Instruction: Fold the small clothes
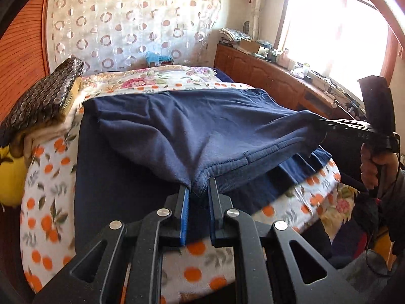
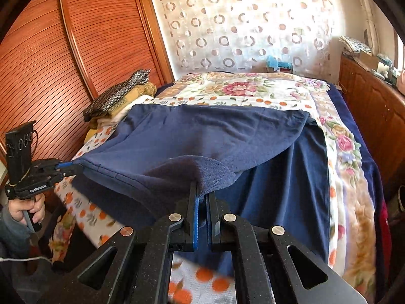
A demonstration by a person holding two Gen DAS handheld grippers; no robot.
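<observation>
garment: a navy blue garment (image 1: pixel 202 126), fleece-like and with a ribbed hem, lies spread over the bed, its near edge lifted off the covers and stretched between the two tongs.
left tongs: the left tongs (image 1: pixel 198 190) are pinched narrow on the near hem of the garment, at 6 o'clock in the left wrist view; cloth is bunched between the blue pads.
right tongs: the right tongs (image 2: pixel 201 195) are closed tight on a fold of the same hem, at 6 o'clock in the right wrist view.
cross views: the right tongs also show at 3 o'clock in the left wrist view, gripping the garment's corner; the left tongs show at 9 o'clock in the right wrist view, doing the same on the other corner.
hands: the right hand (image 1: pixel 370 167) and the left hand (image 2: pixel 25 207) each wrap a black handle.
bed: the bed (image 2: pixel 341 177) carries a floral blanket and a sheet printed with oranges (image 1: pixel 45 202).
pillows: a stack of pillows (image 2: pixel 119 98) sits at 10 o'clock of the garment, beside the wooden wardrobe (image 2: pixel 50 63).
far wall: a circle-patterned curtain (image 1: pixel 121 20) hangs at 12 o'clock.
window side: a cluttered wooden cabinet (image 1: pixel 265 73) runs under the bright window (image 1: pixel 336 30) at 2 o'clock.
</observation>
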